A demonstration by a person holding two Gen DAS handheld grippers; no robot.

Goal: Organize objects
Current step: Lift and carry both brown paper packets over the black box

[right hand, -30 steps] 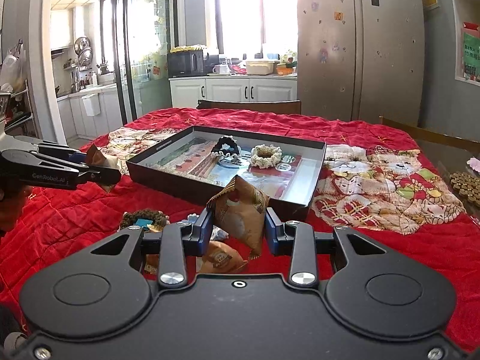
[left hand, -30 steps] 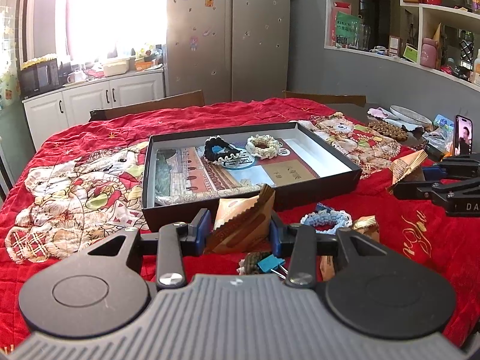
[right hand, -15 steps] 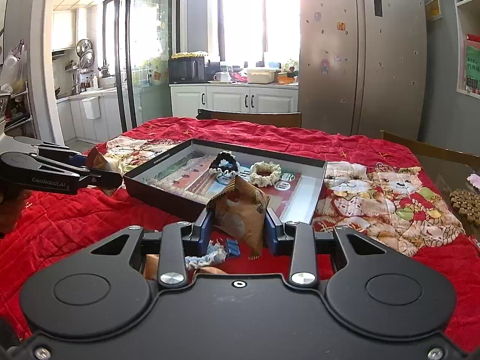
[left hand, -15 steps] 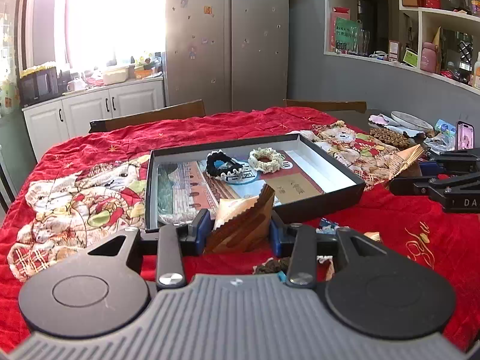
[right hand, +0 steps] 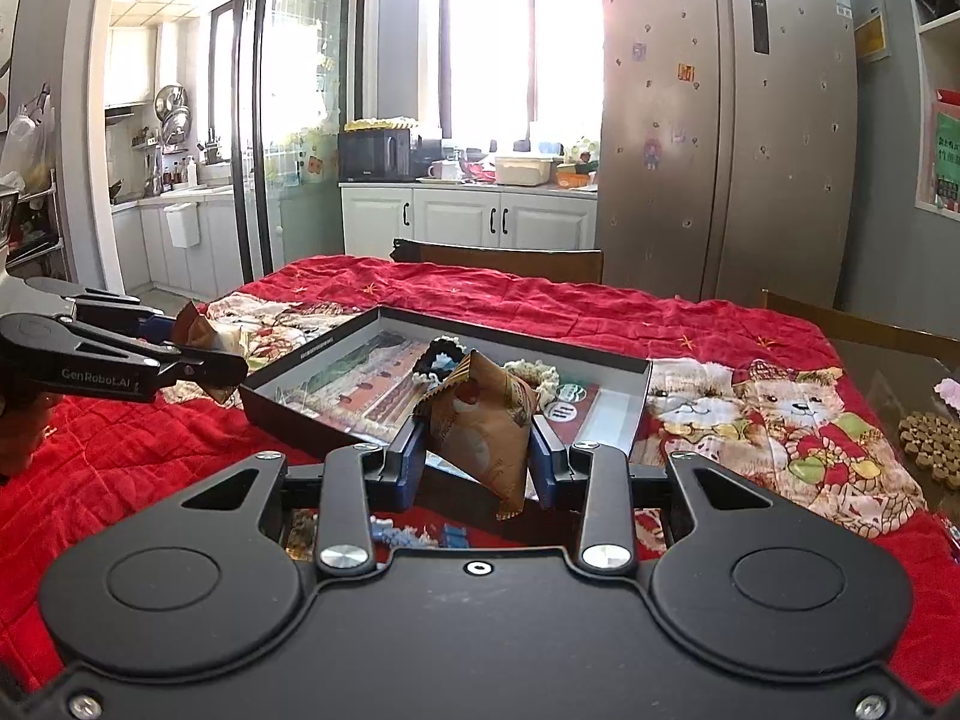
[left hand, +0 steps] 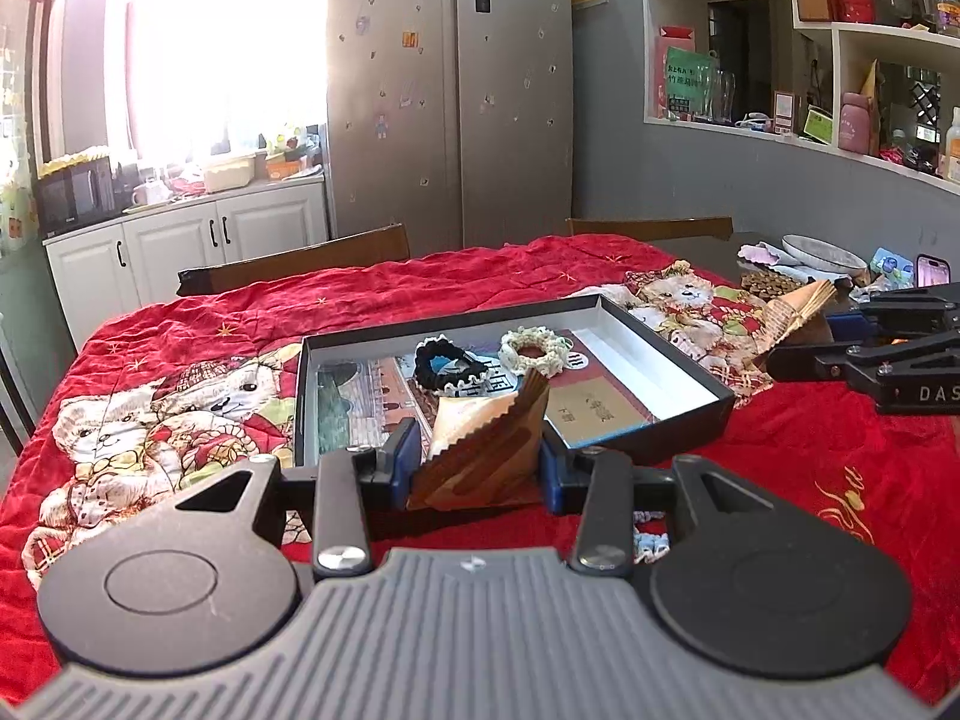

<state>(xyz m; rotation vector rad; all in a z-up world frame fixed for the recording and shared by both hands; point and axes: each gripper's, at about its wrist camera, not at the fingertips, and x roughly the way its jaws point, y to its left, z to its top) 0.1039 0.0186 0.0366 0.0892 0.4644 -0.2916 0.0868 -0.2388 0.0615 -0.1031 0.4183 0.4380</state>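
My left gripper (left hand: 480, 462) is shut on a brown snack packet (left hand: 486, 450), held above the red cloth just before the near wall of the black tray (left hand: 660, 447). My right gripper (right hand: 477, 456) is shut on another brown snack packet (right hand: 483, 426), also raised near the tray (right hand: 312, 420). In the tray lie a black scrunchie (left hand: 447, 363) and a cream scrunchie (left hand: 534, 351). The right gripper shows in the left wrist view (left hand: 798, 330) with its packet; the left gripper shows in the right wrist view (right hand: 204, 354) with its packet.
Small loose items, among them a blue-white scrunchie (left hand: 651, 540), lie on the red bear-print cloth (left hand: 180, 396) below the grippers. A phone (left hand: 933, 270), a plate (left hand: 822, 249) and a beaded mat (right hand: 933, 444) sit at the table's right end. Chairs stand behind the table.
Both grippers have risen and moved toward the tray with their packets; the loose items on the cloth have dropped lower, mostly behind the gripper bodies.
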